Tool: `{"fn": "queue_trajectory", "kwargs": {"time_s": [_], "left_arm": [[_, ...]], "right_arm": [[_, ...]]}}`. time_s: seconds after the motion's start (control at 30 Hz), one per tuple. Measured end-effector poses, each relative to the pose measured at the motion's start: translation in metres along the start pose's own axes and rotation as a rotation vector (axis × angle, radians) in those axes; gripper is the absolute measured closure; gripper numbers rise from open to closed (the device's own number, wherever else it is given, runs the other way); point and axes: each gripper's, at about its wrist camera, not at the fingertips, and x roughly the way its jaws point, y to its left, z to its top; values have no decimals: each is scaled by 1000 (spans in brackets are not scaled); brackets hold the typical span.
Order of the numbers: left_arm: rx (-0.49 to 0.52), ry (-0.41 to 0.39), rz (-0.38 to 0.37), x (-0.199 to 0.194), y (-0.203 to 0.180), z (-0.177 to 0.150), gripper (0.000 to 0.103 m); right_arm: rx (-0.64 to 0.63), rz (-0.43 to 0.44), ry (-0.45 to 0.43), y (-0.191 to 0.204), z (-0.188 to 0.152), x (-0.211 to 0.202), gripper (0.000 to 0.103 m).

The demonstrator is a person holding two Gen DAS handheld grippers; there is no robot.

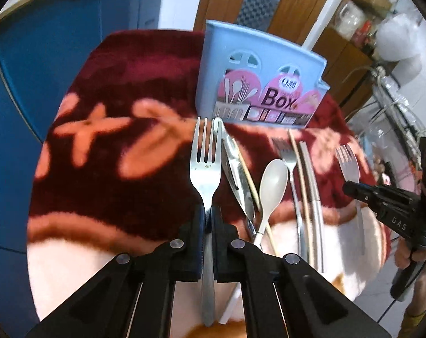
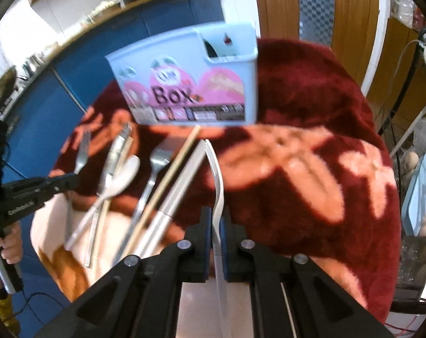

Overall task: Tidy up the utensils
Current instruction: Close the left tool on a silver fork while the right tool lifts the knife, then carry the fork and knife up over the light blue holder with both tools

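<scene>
Steel four-tined fork [image 1: 205, 166] sits pinched by its neck in the left gripper [image 1: 208, 217], tines pointing toward the pale-blue plastic utensil box w/ pink label [image 1: 258, 84], which stands upright at the far side of the dark-red flowered blanket [image 1: 114, 146]. Right gripper [image 2: 216, 219] is clamped on a white plastic fork [image 2: 217, 180], seen edge-on. Only the right view looks down into the box's end compartment [image 2: 230, 48]; only the left view shows the steel fork's face. Between the two: white spoon [image 1: 272, 188], knife [image 1: 235, 169], 2nd steel fork [image 1: 286, 155], wood and metal chopsticks [image 1: 305, 186], lying side by side. Both grippers level, aimed boxward.
</scene>
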Motion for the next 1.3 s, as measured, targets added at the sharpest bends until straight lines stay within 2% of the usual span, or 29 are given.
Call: {"fn": "queue_trajectory", "kwargs": {"time_s": [0.17, 0.2, 0.33, 0.5, 0.6, 0.8, 0.97, 1.3], "left_arm": [[12, -149, -34, -24, -3, -1, 100], [12, -201, -45, -32, -6, 0, 100], [15, -338, -85, -55, -14, -2, 100], [25, -474, -96, -76, -22, 8, 100], [29, -521, -92, -83, -24, 19, 100], [22, -552, -84, -83, -26, 51, 100], [35, -595, -75, -85, -34, 83, 100], [1, -698, -88, -92, -44, 142, 100]], "right_arm": [[-2, 40, -158, 8, -1, -28, 96], [-4, 42, -200, 9, -1, -34, 96], [-13, 19, -326, 15, -2, -50, 96], [28, 47, -414, 11, 2, -58, 96], [28, 45, -454, 11, 4, -63, 96], [37, 64, -516, 7, 12, -64, 96], [44, 74, -551, -1, 24, -62, 96], [65, 106, -642, -13, 55, -63, 96]]}}
